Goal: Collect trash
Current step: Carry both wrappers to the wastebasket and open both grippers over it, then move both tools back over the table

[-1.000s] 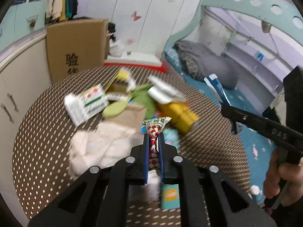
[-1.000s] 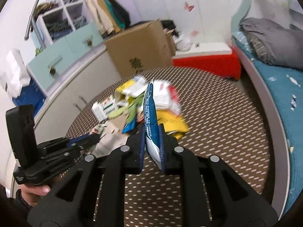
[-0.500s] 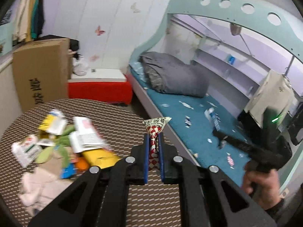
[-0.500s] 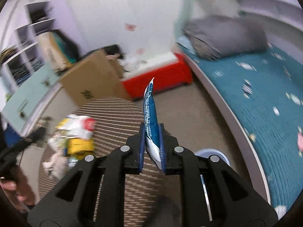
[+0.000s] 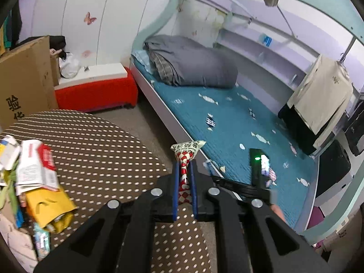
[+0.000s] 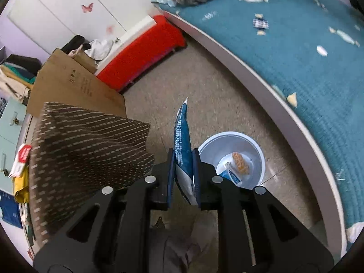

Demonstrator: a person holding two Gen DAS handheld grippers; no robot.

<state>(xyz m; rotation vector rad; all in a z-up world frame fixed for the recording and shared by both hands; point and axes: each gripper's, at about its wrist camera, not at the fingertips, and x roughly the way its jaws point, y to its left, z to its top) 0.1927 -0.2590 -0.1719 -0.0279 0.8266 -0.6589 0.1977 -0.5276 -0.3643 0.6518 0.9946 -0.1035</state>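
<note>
Trash bin only in right view

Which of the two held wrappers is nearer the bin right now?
The blue wrapper between the right gripper's opening jaws, just beside the white bin on the floor. The left gripper's red-checked wrapper is above the table edge.

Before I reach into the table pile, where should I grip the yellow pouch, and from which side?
Probably pinch the yellow pouch by its crumpled open end, which lifts off the cloth nearest the camera. Come from the bare table on its right: the red-and-white carton overlaps its far edge, and other trash crowds its left.
</note>
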